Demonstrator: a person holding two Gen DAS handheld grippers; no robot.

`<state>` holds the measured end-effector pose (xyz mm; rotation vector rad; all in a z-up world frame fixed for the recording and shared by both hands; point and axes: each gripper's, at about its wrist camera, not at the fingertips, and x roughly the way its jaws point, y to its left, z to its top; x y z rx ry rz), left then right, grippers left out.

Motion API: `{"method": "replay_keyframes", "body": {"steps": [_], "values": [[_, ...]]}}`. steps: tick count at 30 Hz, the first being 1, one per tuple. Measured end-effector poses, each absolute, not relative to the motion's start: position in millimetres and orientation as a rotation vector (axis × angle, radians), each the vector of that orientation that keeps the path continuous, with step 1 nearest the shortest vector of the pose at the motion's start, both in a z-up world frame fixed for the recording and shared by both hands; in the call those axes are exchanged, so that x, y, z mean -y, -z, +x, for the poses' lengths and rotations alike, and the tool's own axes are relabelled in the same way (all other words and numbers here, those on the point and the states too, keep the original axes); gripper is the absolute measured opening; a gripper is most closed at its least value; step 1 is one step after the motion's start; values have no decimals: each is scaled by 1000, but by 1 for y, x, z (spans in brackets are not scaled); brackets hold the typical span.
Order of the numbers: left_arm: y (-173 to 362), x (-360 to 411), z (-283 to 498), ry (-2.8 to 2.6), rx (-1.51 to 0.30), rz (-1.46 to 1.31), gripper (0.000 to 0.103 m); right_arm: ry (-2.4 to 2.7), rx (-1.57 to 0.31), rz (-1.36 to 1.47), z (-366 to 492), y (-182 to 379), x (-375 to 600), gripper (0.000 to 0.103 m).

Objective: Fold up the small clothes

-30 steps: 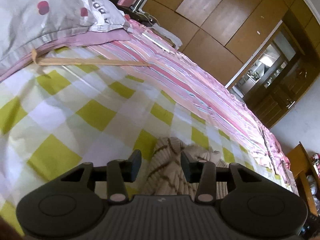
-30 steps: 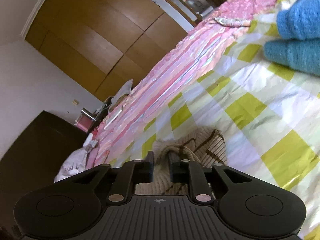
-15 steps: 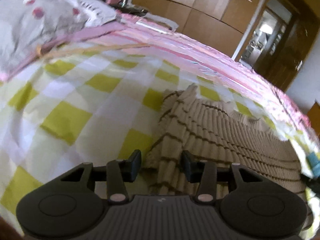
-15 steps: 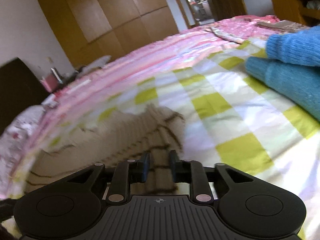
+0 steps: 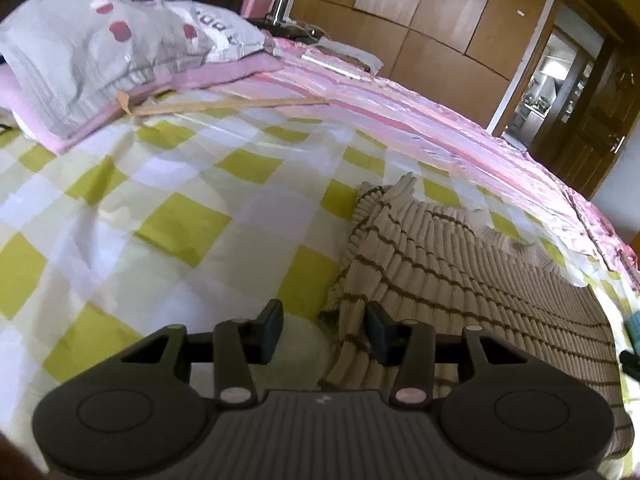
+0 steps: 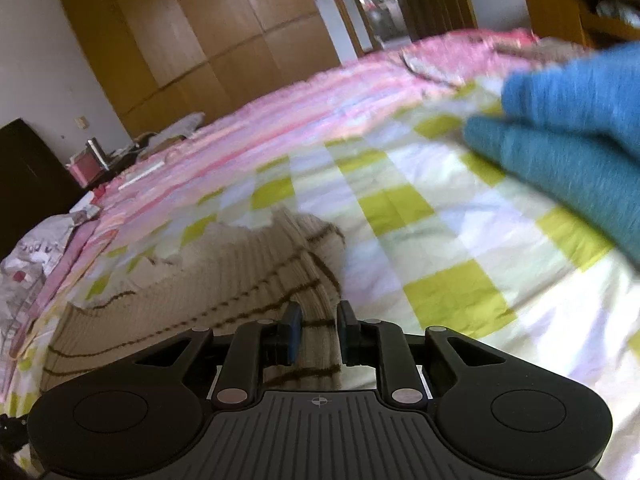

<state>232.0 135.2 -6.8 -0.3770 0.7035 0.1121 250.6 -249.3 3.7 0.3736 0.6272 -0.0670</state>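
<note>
Right gripper (image 6: 318, 334): jaws narrow, pinching the near right edge of the striped knit top (image 6: 208, 292). Left gripper (image 5: 323, 332): jaws wide, straddling the top's near left edge, nothing clamped. Top lies spread flat on the checked bedsheet (image 5: 172, 208), likely stretched for folding. Its nearest hem is hidden under both gripper bodies. Farther right, blurred blue knitwear (image 6: 576, 144), cut off by the frame. Pillow (image 5: 116, 52) at the far left; wardrobe (image 5: 432, 12) behind.
</note>
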Motion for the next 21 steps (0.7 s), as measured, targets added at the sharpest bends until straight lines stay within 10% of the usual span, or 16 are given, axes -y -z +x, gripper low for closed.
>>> {"method": "replay_keyframes", "body": {"steps": [21], "values": [[17,-142,218,-82,-732,-409,51,29,-677,228,222,-4,202,21]]}}
